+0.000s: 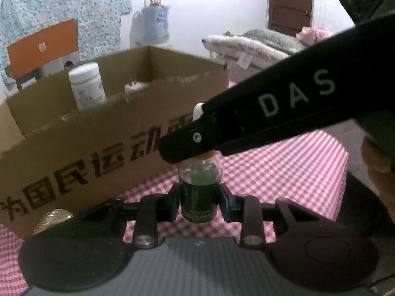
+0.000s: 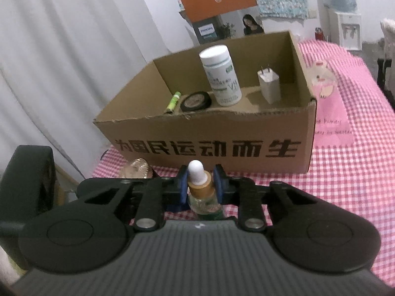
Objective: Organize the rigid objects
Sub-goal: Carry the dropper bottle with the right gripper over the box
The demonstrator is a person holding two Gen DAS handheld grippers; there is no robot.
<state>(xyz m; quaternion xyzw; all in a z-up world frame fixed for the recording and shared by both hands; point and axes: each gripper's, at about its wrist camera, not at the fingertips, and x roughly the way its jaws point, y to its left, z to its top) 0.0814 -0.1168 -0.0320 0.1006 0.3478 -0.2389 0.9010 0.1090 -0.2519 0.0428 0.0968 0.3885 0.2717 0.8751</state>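
As both grippers clamp one green dropper bottle [image 1: 199, 197], a cardboard box [image 2: 222, 133] waits at twelve o'clock.
Left gripper [image 1: 199, 201] pinches its body; right gripper [image 2: 199, 185] pinches its cap.

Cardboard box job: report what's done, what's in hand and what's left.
Done: the cardboard box holds a white pill bottle, a charger plug, a green tube and a round black tin. In hand: the dropper bottle, outside the box, left gripper on its body, right gripper on its cap. Left: boxing it, plus a gold object beside the box.
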